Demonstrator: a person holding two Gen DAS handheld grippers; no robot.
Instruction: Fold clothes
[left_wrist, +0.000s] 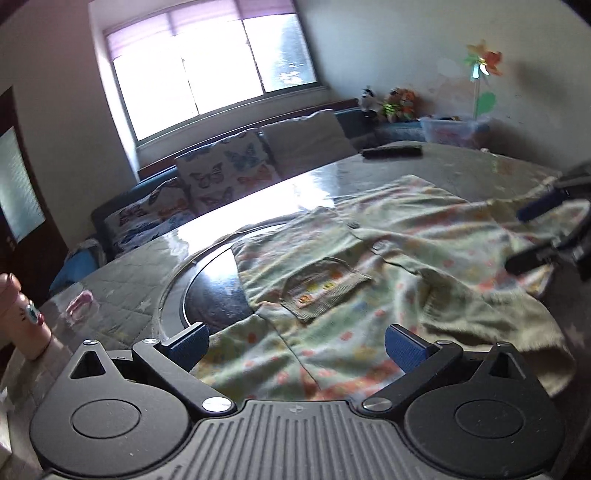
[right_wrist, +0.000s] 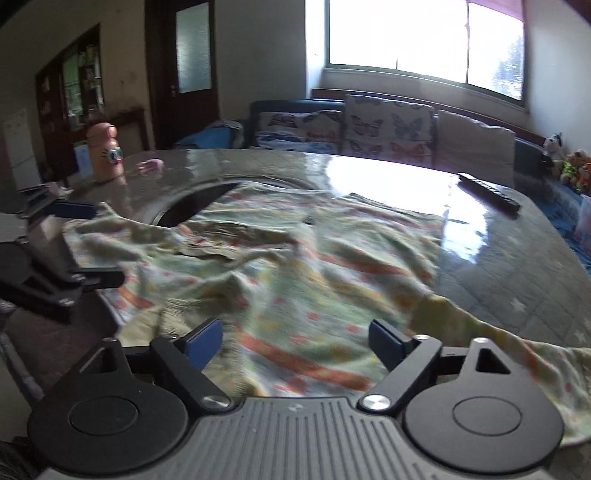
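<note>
A pale green garment with an orange and yellow flower print (left_wrist: 369, 266) lies spread and rumpled on the table, with a small patch pocket (left_wrist: 325, 286) and dark buttons facing up. It also fills the right wrist view (right_wrist: 295, 280). My left gripper (left_wrist: 293, 345) is open, just above the garment's near edge, holding nothing. My right gripper (right_wrist: 295, 341) is open over the cloth at its own side, holding nothing. Each gripper shows in the other's view: the right one (left_wrist: 535, 232), the left one (right_wrist: 85, 243), both open.
The glossy table (right_wrist: 498, 258) has a round dark inset (left_wrist: 218, 291) partly under the garment. A dark remote (left_wrist: 391, 151) lies at the far side. A pink bottle (right_wrist: 107, 151) stands at the table's edge. A sofa with butterfly cushions (left_wrist: 225, 173) stands behind.
</note>
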